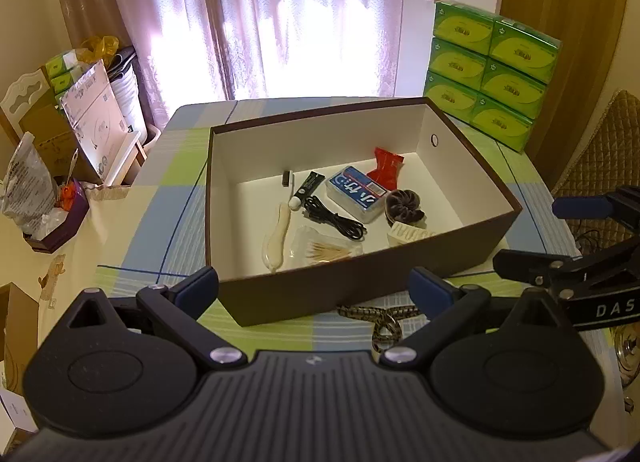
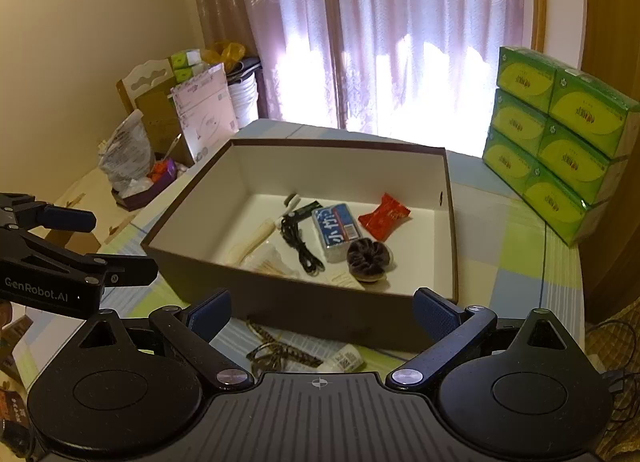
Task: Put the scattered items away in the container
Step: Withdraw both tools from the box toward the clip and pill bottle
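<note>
On the checked bench (image 1: 168, 197) stands the brown box (image 1: 460, 258), white inside. Within the box lie a blue packet (image 1: 354, 191), a red wrapper (image 1: 386, 167), a black cable (image 1: 336, 217), a dark scrunchie (image 1: 404, 207) and a bag of toothpicks (image 1: 320, 250). Just before the box's near wall, a patterned hair band (image 2: 276, 354) and a small white tube (image 2: 346, 358) lie on the bench. Both the left hand-held gripper (image 1: 314, 286) and the right hand-held gripper (image 2: 322, 308) hang before that wall, released and empty. Green tissue packs (image 2: 560, 141) are stacked beyond the box's right side.
</note>
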A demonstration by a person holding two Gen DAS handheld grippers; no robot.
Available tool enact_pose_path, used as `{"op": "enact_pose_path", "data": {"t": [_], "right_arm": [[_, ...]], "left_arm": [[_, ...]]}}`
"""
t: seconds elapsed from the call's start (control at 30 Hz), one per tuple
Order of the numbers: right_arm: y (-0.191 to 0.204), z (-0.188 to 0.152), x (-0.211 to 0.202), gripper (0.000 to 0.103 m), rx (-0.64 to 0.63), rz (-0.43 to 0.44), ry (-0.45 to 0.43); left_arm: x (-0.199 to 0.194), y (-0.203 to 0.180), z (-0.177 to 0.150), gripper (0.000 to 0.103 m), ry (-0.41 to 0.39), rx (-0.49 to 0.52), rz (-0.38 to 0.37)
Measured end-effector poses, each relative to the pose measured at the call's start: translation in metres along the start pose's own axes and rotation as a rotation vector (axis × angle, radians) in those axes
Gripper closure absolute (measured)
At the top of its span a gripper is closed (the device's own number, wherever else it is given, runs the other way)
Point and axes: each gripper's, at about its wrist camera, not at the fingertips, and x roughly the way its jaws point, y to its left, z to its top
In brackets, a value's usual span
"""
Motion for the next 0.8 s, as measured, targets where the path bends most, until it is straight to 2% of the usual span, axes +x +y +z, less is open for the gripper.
{"op": "enact_pose_path", "data": {"t": [0.3, 0.8], "right_arm": [[0.003, -0.014, 0.002, 0.001, 0.005, 0.009, 0.029], [0.002, -0.036, 0.018, 0.001, 0.043, -0.012, 0.099]], "left_arm": [[-0.001, -0.004, -0.018, 0.003, 0.029, 0.004, -0.001], [0.024, -0.001, -0.047, 0.003, 0.106, 0.008, 0.004]]}}
